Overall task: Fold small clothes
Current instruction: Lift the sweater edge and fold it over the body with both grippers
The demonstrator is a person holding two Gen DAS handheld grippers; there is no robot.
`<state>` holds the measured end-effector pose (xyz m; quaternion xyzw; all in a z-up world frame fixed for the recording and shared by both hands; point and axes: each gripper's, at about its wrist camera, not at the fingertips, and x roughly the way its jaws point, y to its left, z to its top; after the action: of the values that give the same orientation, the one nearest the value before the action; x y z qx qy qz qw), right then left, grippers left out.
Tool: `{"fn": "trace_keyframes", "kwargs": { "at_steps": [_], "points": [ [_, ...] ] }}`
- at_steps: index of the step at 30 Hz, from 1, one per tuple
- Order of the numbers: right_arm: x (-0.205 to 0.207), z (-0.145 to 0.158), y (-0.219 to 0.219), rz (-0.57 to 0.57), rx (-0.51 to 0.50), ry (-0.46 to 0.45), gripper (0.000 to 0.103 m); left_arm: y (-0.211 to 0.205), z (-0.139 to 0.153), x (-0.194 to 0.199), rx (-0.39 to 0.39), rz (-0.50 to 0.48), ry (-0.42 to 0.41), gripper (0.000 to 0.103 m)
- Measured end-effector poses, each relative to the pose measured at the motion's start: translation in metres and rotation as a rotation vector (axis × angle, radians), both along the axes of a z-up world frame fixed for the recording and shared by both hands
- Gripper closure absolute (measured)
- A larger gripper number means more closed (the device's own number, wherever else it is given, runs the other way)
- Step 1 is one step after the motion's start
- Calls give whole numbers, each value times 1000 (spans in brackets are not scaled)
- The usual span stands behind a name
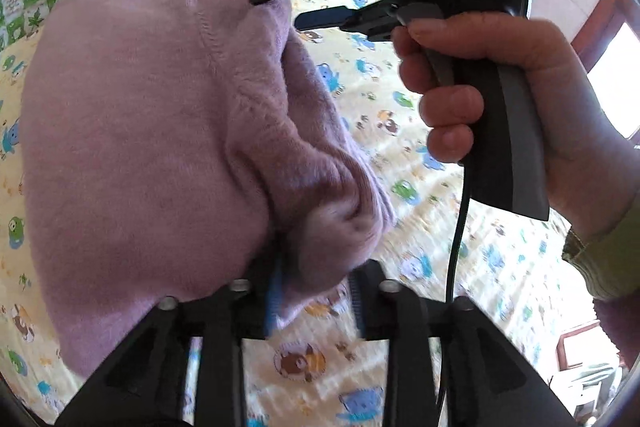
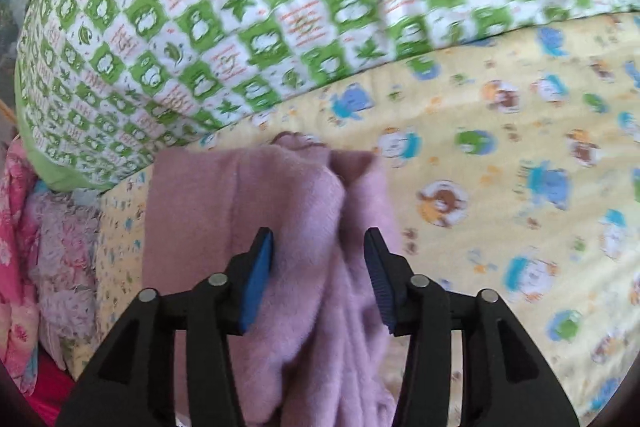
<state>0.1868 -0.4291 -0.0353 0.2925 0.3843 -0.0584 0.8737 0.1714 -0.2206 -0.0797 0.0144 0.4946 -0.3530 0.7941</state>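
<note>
A small lilac fleece garment (image 1: 140, 131) hangs lifted over the yellow cartoon-print sheet (image 1: 420, 115). My left gripper (image 1: 314, 301) has its blue pads around a bunched edge of it; the gap looks fairly wide and cloth covers the tips. In the left wrist view my right gripper (image 1: 296, 5) is at the garment's upper corner, held by a hand (image 1: 500, 99). In the right wrist view the right gripper (image 2: 320, 279) is open, its blue pads (image 2: 256, 287) on either side of the garment (image 2: 280, 211), which lies between them.
A green and white checked quilt (image 2: 260, 7) lies at the back of the bed. Pink floral bedding (image 2: 24, 259) is piled at the left. A window (image 1: 616, 75) and a wall are to the right. A black cable (image 1: 456, 247) hangs from the right gripper's handle.
</note>
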Motion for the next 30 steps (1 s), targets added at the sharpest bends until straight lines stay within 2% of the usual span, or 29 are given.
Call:
{"fn": "trace_keyframes", "kwargs": {
  "at_steps": [4,7,10,14,18,22,24,25,26,28,30],
  "points": [
    [-25,12,7,-30,-32,-15,48,23,10,-9,-27,-4,9,61],
    [-44,22,19,-34,-49,-41,46,52,19,-12,-33,31,12,59],
    [-61,27,38,-23,-65,-60,43,81,27,-7,-44,99,17,56],
    [-75,25,65,-5,-111,-56,32,118,29,4,-44,217,41,48],
    [-76,11,89,34,-154,-18,31,141,19,20,-30,317,79,47],
    [-69,-2,92,56,-114,-10,31,152,15,35,-51,379,111,46],
    [-61,-13,83,51,-42,-5,32,155,10,36,-53,388,125,46],
    [-58,-20,77,42,-1,0,41,157,8,39,-49,395,134,46],
    [-57,-23,76,37,23,4,62,156,5,43,-47,399,143,46],
    [-52,-30,68,26,42,42,89,152,1,47,-46,406,163,46],
    [-57,-22,64,20,35,13,89,146,0,50,-48,409,173,46]
  ]
}}
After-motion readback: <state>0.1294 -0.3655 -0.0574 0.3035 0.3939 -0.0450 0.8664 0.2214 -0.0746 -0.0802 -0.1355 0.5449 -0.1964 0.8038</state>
